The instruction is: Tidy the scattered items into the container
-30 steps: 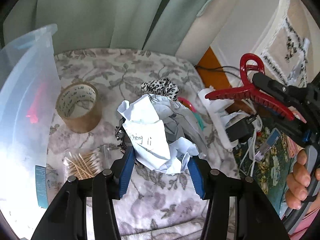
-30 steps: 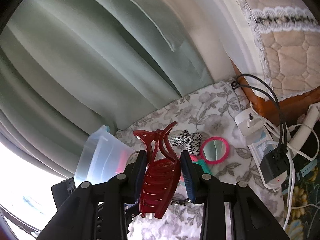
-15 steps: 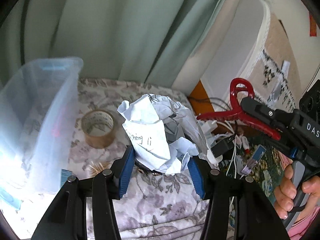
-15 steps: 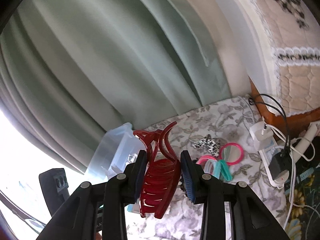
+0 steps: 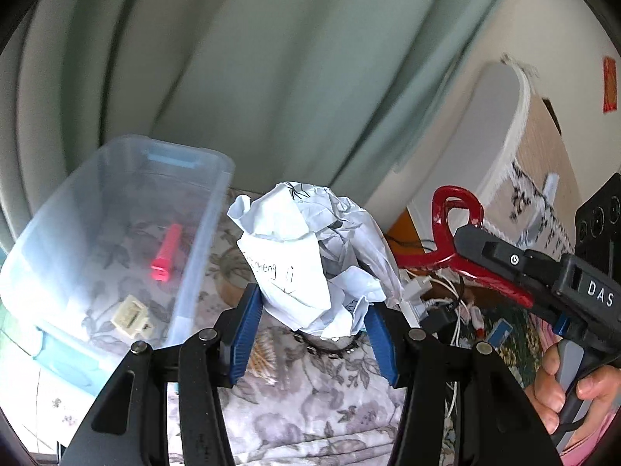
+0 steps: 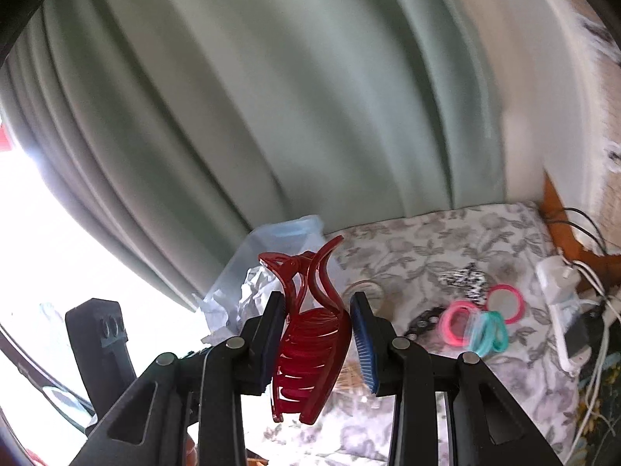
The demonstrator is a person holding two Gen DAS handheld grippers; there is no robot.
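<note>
My left gripper (image 5: 310,324) is shut on a crumpled white paper ball (image 5: 306,256) with handwriting, held in the air just right of the clear plastic bin (image 5: 202,233). The bin holds a pink marker (image 5: 167,252) and a small cream adapter (image 5: 130,316). My right gripper (image 6: 318,334) is shut on a dark red hair claw clip (image 6: 310,338), lifted above the floral cloth. In the left wrist view the same clip (image 5: 458,240) and the right gripper's body (image 5: 543,287) show at the right, with a hand (image 5: 570,392) on the handle.
On the floral cloth (image 6: 427,256) lie a leopard scrunchie (image 6: 464,277), a pink ring mirror (image 6: 504,303), pink and teal hair ties (image 6: 473,328), a tape roll (image 6: 365,291) and cotton swabs (image 6: 349,376). Chargers and white cables (image 6: 574,310) crowd the right edge. Green curtains hang behind.
Both grippers have risen and swung left toward the bin with their loads. The bin's inside has come into the left wrist view; the tape roll has slipped behind the paper ball.
</note>
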